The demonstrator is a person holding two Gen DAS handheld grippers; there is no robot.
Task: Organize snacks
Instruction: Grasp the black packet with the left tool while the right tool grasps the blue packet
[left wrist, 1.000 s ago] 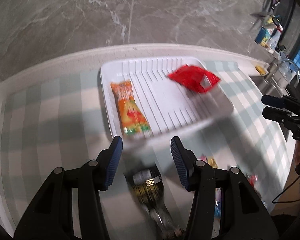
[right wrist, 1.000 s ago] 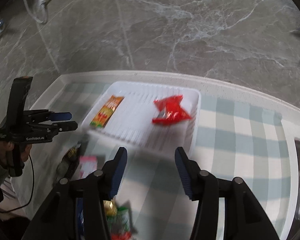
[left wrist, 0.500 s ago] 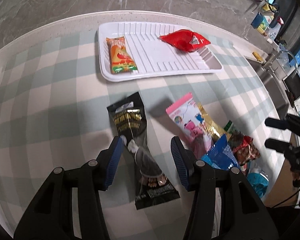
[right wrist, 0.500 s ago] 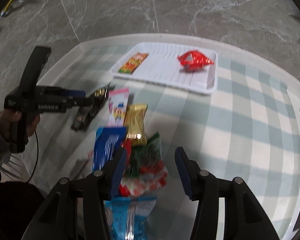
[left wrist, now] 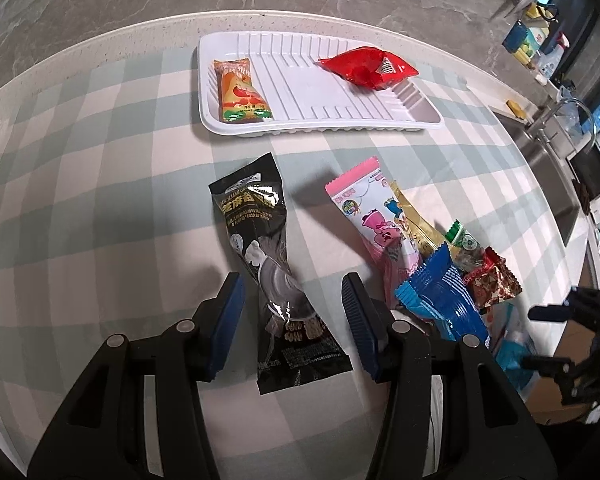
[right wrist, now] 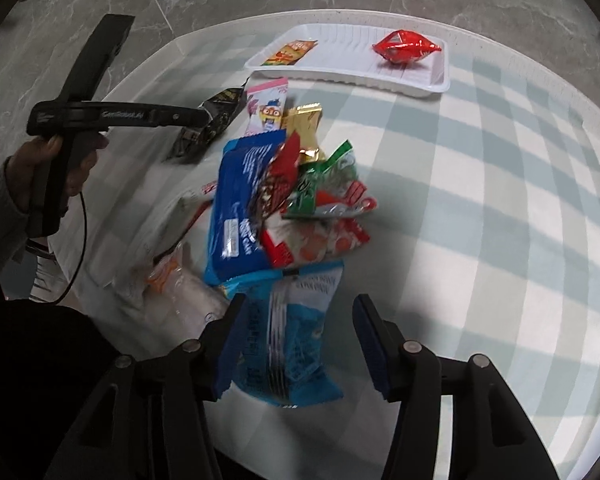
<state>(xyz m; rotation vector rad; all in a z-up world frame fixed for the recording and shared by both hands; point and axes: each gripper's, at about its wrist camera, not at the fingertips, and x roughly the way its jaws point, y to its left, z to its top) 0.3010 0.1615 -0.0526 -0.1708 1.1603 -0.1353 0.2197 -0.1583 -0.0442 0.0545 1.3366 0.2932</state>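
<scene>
- Left gripper (left wrist: 292, 308): our jaws stand spread over the black packet (left wrist: 274, 276), one pad on each side of its narrow waist, neither pad pressing on it. The packet lies flat on the checked cloth (left wrist: 100, 200).
- Axis: the black packet's long axis runs away from us toward the white tray (left wrist: 312, 130), its lower end tilted a little to the right, so the jaws straddle it across its short width. We judge this a workable line for a pinch.
- Right gripper (right wrist: 298, 338): our jaws are opening above the light-blue packet (right wrist: 292, 340), which lies between the pads, long axis pointing away from us. Its left edge sits just beside the left pad; we cannot tell whether they touch.
- Nearness: the left hand is the nearer to the black packet, the right hand to the pile (right wrist: 296, 184) of mixed snacks just beyond the light-blue packet. The pink packet (left wrist: 370, 224) lies between the two, at the pile's far edge.
- Container: the white tray stands at the far side of the cloth, well apart from both grippers. It holds an orange packet (left wrist: 240, 94) at its left end and a red packet (left wrist: 366, 68) toward its right; the ribbed middle is bare.
</scene>
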